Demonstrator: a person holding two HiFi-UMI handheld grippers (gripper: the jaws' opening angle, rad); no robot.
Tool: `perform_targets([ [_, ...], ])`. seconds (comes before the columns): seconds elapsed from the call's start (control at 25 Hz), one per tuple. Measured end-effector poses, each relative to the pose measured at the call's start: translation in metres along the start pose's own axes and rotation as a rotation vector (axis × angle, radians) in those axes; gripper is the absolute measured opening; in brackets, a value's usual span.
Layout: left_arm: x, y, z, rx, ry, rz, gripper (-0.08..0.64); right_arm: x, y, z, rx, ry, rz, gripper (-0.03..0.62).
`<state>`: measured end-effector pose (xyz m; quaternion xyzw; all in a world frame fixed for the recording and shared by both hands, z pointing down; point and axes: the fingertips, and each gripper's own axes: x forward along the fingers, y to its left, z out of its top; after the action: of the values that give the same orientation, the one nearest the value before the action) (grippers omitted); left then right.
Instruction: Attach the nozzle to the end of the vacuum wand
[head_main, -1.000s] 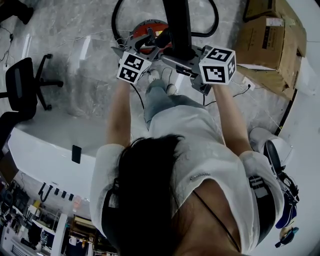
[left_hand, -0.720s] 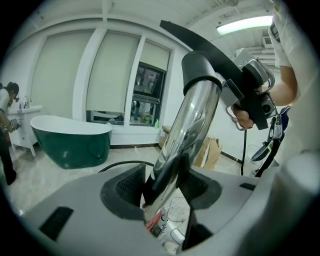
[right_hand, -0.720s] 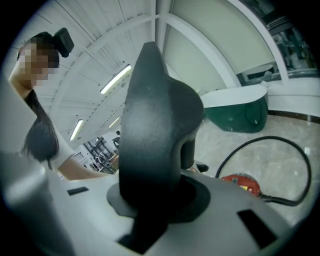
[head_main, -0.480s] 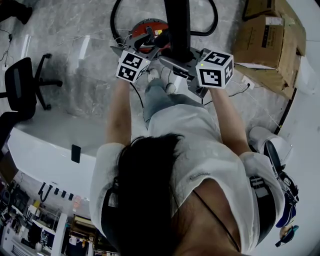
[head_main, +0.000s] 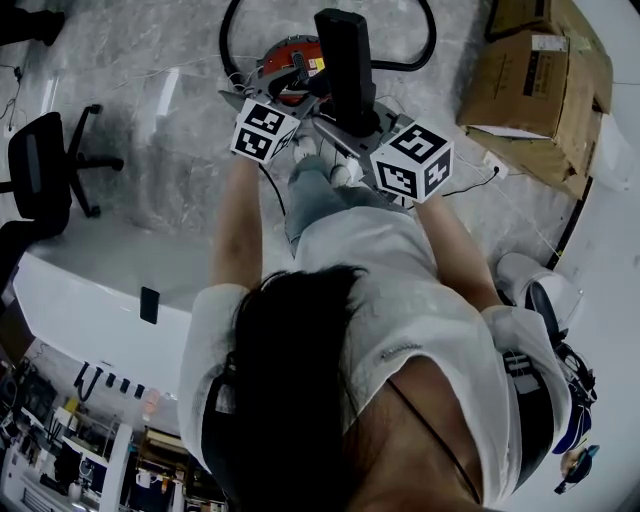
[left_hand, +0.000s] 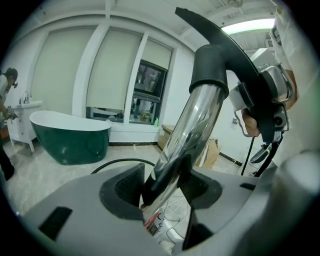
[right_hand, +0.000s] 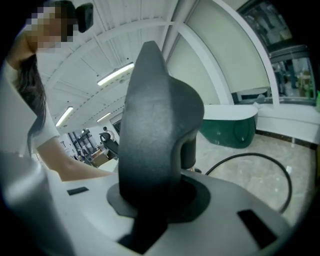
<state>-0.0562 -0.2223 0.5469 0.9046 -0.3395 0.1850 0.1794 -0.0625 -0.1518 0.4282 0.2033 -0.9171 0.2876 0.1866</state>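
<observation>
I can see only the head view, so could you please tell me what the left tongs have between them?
Observer: A chrome wand runs up between the left tongs, close against both pads.
Operator: Thank you. Is the nozzle on its end?
Observer: The black nozzle has its collar round the wand's upper end; how deep it sits I cannot tell.
Operator: And what about the right tongs?
Observer: The right tongs are shut on the nozzle's matte black body.
</observation>
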Motion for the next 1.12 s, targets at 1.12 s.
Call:
perform_targets([
  [1.12, -0.002, 0.024, 0.020, 0.024, 0.035, -0.045, 0.202, 0.023, -0.019, 0.015, -0.307, -0.139, -0.145, 0.078],
])
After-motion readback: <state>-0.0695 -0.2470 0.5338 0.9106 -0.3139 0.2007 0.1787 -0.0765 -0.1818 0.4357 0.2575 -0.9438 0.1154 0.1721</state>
